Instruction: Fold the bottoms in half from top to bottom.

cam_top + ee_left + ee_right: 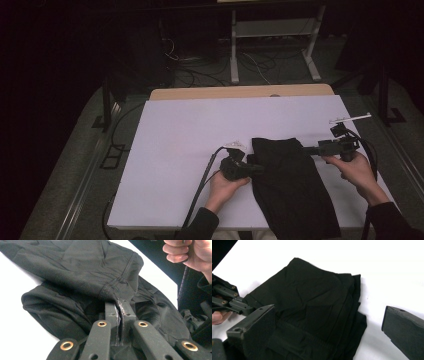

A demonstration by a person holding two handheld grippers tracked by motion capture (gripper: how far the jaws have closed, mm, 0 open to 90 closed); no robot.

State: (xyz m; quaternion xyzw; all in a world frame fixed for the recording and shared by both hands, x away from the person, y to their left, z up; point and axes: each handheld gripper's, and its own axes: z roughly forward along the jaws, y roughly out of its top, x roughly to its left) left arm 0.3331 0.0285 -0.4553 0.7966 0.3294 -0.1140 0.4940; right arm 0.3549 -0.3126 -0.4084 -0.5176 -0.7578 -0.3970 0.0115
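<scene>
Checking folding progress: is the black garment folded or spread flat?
Folded. The black garment lies as a narrow strip with stacked layers along one edge; the left tongs pinch its hem.

The black garment (292,185) is soft matt cloth, creased, with a stitched seam. The desk (180,150) has a smooth matt white top over a pale wooden edge. The left tool (120,312) is matt black plastic with brass-coloured rivets.

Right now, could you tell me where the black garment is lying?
High view: the black garment lies on the white table's near right part, between both hands.
</scene>
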